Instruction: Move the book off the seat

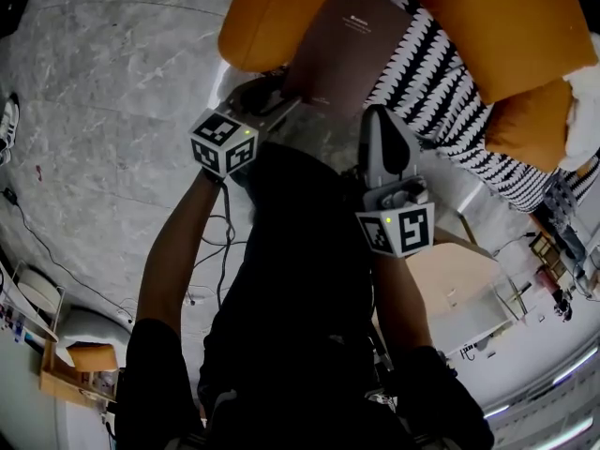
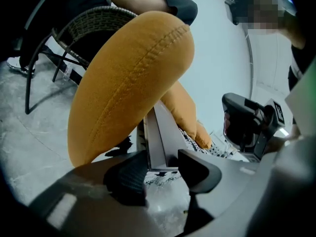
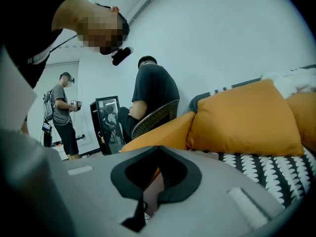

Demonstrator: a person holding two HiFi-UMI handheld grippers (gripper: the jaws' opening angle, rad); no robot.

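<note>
L tongs (image 2: pixel 160 164) open w/ book (image 2: pixel 164 137) edge btwn jaws, R tongs (image 3: pixel 149 199) shut.

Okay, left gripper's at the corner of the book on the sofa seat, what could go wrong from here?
1. The left gripper has its fingers around only one corner of the book, so the book may pivot or slip out once it is lifted.
2. The orange cushion lies against the book's edge. Pulling the book could drag on the cushion and shift it.
</note>
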